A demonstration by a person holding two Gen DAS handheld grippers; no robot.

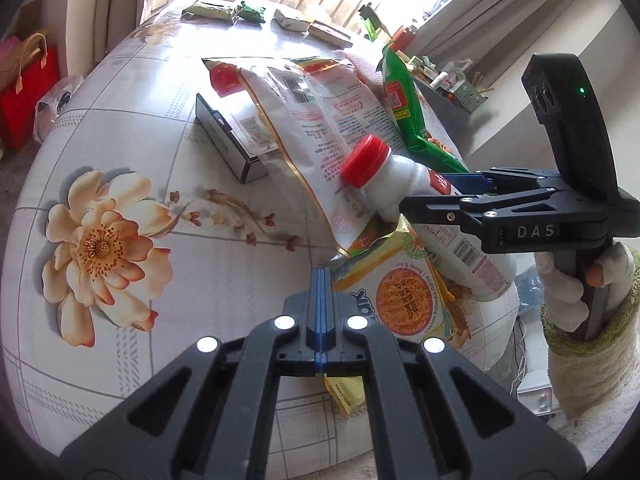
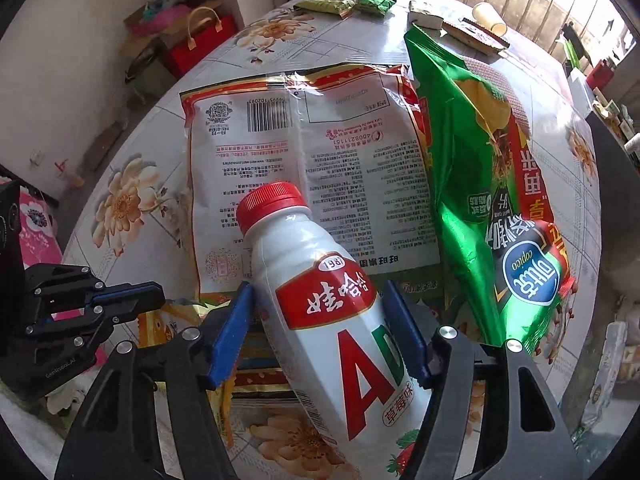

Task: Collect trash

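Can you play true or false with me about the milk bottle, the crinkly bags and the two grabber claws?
1. The bottle has a red cap. True.
2. The right gripper has the bottle between its pads. True.
3. The left gripper is wide open. False: it is shut, pinching the yellow noodle packet.
4. The green bag lies under the bottle. False: it lies beside it; the white bag is underneath.

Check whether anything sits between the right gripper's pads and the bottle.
Nothing visible does. The bottle lies between the open blue pads of the right gripper, with only slim gaps on both sides. It rests on the white bag and wrappers, which lie under it, not in the way.
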